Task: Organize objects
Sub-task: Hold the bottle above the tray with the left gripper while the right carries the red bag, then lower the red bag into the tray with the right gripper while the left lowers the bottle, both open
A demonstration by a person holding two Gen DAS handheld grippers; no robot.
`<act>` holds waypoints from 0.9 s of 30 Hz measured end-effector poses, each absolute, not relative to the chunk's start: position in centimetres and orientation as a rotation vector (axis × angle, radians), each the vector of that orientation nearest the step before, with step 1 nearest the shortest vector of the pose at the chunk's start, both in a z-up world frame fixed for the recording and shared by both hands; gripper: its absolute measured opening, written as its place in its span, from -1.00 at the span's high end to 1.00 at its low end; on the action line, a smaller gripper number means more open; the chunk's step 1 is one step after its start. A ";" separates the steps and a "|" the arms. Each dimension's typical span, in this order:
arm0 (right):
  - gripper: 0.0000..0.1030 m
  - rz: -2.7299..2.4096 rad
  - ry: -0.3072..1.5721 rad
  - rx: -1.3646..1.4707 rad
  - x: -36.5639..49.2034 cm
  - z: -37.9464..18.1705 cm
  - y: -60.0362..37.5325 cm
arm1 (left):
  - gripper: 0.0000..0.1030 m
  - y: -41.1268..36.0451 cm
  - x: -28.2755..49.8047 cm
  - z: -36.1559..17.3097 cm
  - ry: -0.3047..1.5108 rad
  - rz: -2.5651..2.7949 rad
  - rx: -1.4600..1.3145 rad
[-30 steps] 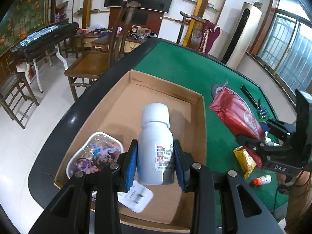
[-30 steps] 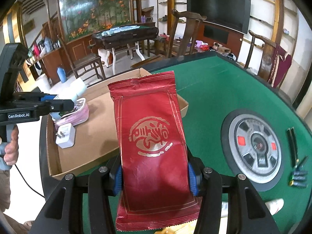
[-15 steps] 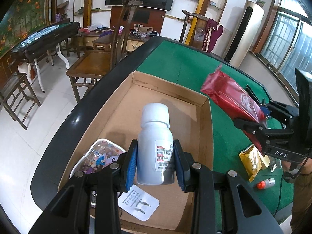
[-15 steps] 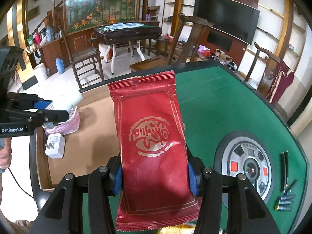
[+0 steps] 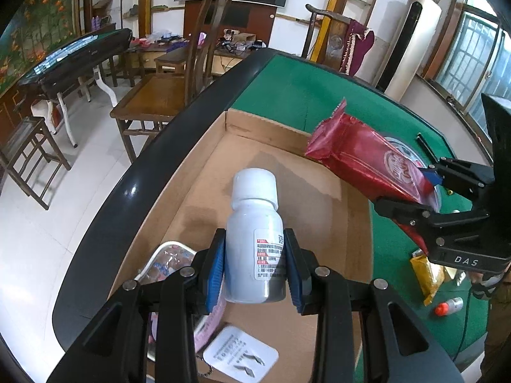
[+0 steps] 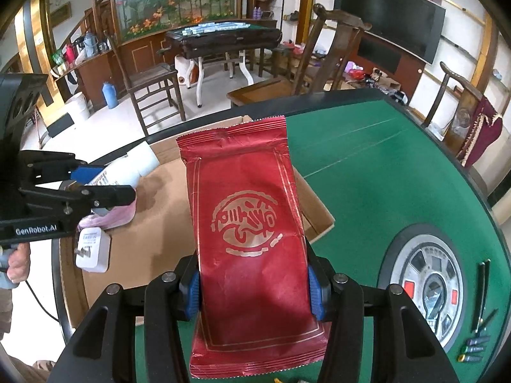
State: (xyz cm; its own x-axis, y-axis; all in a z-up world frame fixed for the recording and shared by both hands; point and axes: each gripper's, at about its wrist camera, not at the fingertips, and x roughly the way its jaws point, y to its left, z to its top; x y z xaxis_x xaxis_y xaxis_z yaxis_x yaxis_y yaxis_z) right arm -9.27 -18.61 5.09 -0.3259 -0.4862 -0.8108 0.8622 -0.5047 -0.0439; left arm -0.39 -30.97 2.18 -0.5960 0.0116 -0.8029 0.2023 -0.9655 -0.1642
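Observation:
My left gripper [image 5: 254, 268] is shut on a white pill bottle [image 5: 254, 239] and holds it above the open cardboard box [image 5: 198, 172]. The bottle also shows in the right wrist view [image 6: 127, 167], over the box [image 6: 159, 255]. My right gripper [image 6: 254, 282] is shut on a red foil packet [image 6: 249, 223], held upright over the box's right edge. In the left wrist view the packet [image 5: 361, 159] hangs over the box's far right corner, held by the right gripper [image 5: 412, 198].
In the box lie a pink pouch [image 5: 169, 261] and a white charger plug [image 5: 239, 359]. On the green felt [image 5: 303, 95] are a yellow packet [image 5: 426, 274], a small red-capped bottle [image 5: 447, 305], a round centre console [image 6: 428, 287] and several pens [image 6: 479, 319]. Wooden chairs stand beyond the table edge.
My right gripper has carried the red packet left, from over the felt to over the box's right edge. My left gripper has moved slightly along the box with the bottle still held.

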 end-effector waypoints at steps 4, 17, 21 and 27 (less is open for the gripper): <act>-0.09 -1.925 0.604 0.974 -10.3 4.8 -19.7 | 0.35 -31.5 -1.0 1.6 0.376 -2.677 1.364; -0.09 -1.879 0.563 1.017 -12.3 3.3 -21.7 | 0.35 -32.6 -2.8 0.6 0.338 -2.659 1.409; -0.09 -1.855 0.557 1.032 -12.8 2.8 -22.4 | 0.35 -32.8 -3.7 0.2 0.257 -2.654 1.470; -0.09 -1.807 0.559 1.084 -13.7 1.6 -24.2 | 0.35 -34.0 -4.6 -0.6 0.275 -2.621 1.504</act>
State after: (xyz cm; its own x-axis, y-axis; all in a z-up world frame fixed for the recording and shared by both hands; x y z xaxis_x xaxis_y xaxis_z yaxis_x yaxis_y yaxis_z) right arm -13.66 -24.25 1.58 -0.1840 -0.4791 -0.8583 0.8801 -0.4692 0.0733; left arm -4.61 -34.00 -0.59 -0.5043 -0.0033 -0.8635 0.1824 -0.9778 -0.1027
